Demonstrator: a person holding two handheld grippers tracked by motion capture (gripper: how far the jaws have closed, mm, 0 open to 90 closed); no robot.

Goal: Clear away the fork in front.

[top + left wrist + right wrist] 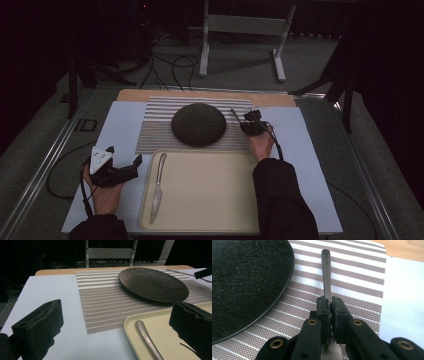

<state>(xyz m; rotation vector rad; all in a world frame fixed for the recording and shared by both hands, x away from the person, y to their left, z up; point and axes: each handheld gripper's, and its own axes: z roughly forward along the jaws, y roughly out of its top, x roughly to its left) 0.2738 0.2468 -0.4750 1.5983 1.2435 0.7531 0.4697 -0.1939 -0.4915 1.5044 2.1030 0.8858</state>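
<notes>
While setting places beside plate [198,124] | right gripper [248,121] jaws clamped on utensil [326,277], held just right of plate over placemat [155,130] | left gripper [126,169] jaws apart, idle | knife [158,186] left on tray [210,195], well short of plate

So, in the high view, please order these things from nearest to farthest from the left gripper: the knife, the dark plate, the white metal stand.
Measured from the left gripper:
1. Knife, just to its right, lying on the tray.
2. Dark plate, farther up and right, on the striped mat.
3. White metal stand, on the floor beyond the table.
</notes>
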